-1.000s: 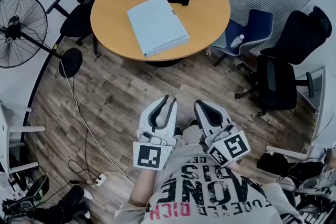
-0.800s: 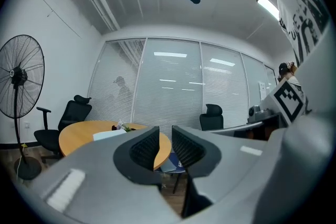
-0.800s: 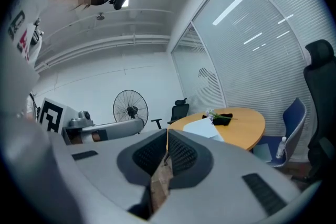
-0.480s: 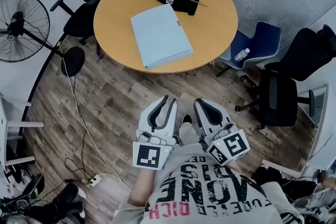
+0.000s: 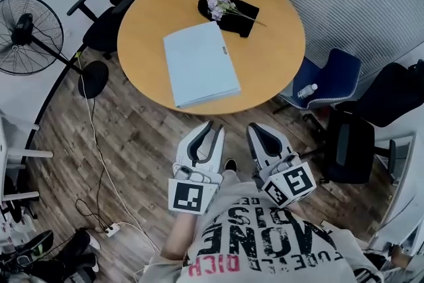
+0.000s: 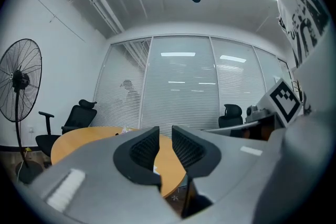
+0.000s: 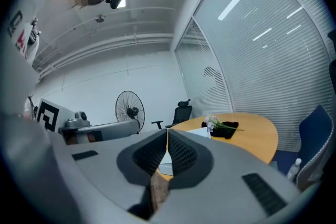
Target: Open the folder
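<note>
The person's shirt [image 5: 265,248] runs off the bottom edge; the right tongs [image 7: 167,134] hide most of the folder [image 7: 199,131].

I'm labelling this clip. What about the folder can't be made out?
Head view: folder lies closed, contents hidden; dark mark on its edge too small to identify.
Left gripper view: left claw hides nearly all of it.
Right gripper view: right claw hides its near end.
</note>
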`<state>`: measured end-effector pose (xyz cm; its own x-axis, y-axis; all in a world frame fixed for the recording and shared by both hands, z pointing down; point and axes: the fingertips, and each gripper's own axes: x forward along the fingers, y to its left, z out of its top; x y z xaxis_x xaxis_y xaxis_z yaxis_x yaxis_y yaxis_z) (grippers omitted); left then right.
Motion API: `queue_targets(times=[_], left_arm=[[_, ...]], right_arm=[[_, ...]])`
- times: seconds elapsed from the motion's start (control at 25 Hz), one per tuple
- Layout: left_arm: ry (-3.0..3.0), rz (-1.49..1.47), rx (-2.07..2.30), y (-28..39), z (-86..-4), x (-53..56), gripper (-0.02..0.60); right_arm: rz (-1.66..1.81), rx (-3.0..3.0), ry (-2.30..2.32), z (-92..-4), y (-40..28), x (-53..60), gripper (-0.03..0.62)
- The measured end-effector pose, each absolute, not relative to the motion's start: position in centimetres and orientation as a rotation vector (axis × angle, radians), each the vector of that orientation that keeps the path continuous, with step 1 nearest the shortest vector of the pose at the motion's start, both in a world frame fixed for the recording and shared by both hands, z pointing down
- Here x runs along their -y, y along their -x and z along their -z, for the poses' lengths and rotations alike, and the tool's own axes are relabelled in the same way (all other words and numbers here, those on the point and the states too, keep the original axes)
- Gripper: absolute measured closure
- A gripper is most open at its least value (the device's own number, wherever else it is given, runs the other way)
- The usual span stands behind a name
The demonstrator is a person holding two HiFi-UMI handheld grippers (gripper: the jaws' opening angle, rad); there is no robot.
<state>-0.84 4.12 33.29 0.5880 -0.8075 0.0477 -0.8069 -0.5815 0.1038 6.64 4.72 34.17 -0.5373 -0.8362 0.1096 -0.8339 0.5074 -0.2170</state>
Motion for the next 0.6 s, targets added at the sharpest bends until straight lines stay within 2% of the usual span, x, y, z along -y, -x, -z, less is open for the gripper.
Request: queue_targets(times=[0.6], left_arm=[[-2.676, -0.007, 1.386, -2.1, -34.3, -0.7, 0.497]], right_arm=[[0.449, -2.72, 1.505, -35.8, -10.0, -1.3, 0.58]])
